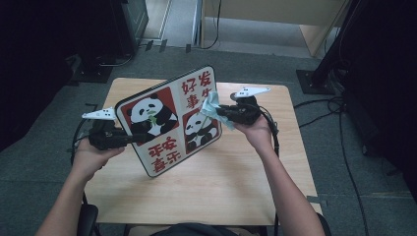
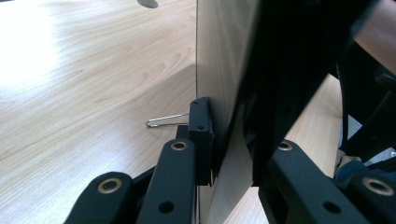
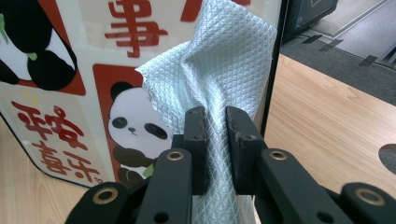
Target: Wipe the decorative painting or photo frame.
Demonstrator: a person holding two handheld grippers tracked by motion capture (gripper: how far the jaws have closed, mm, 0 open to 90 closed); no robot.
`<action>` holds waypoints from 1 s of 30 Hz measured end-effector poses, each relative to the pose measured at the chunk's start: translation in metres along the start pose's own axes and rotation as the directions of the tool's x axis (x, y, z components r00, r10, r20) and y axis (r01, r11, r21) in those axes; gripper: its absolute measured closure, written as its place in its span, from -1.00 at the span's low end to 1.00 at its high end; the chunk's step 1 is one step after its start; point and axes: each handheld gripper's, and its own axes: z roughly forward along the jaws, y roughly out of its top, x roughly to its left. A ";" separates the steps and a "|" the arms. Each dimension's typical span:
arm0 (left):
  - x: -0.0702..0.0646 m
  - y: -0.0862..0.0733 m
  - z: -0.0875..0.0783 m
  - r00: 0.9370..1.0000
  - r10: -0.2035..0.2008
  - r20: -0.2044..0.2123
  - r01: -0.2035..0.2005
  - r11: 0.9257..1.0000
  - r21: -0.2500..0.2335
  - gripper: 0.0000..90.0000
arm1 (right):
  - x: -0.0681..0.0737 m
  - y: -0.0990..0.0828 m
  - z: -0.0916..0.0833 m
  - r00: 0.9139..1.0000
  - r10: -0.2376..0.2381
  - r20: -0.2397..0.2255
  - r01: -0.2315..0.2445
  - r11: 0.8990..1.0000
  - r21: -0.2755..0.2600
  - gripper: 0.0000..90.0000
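Note:
A square board [image 1: 167, 120] printed with pandas and red characters is held tilted above the wooden table [image 1: 211, 187]. My left gripper [image 1: 129, 137] is shut on its left edge. In the left gripper view the board [image 2: 219, 70] runs edge-on between the jaws of that gripper [image 2: 229, 140], with its wood back facing left and a thin wire loop [image 2: 163, 120] sticking out. My right gripper [image 1: 220, 112] is shut on a pale blue-green cloth [image 1: 211, 104], which lies against the board's right side. In the right gripper view the quilted cloth [image 3: 224, 60] bunches between the pads of the gripper [image 3: 217, 140], in front of the board [image 3: 70, 93].
Grey carpet surrounds the table. Black cables [image 1: 339, 123] trail over the floor at the right, near a black stand base [image 1: 314, 81]. Dark equipment [image 1: 105, 29] stands at the back left. The person's forearms [image 1: 290, 191] reach in over the table's near edge.

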 end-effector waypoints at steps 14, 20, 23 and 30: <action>0.000 0.000 0.001 1.000 0.008 0.002 -0.008 1.000 -0.002 0.76 | -0.005 -0.030 0.010 1.000 0.008 0.005 -0.008 1.000 0.005 0.78; 0.000 -0.001 0.001 1.000 0.009 0.000 -0.009 1.000 -0.003 0.77 | -0.005 -0.041 0.017 1.000 0.029 -0.004 -0.029 0.998 0.051 0.78; 0.000 -0.001 0.001 1.000 0.010 0.000 -0.010 1.000 -0.003 0.77 | -0.006 -0.050 0.020 1.000 0.019 0.002 -0.019 0.999 0.042 0.78; 0.001 0.000 0.001 1.000 0.015 0.003 -0.015 1.000 -0.003 0.77 | -0.009 -0.067 0.027 0.999 0.043 -0.006 -0.043 0.996 0.074 0.78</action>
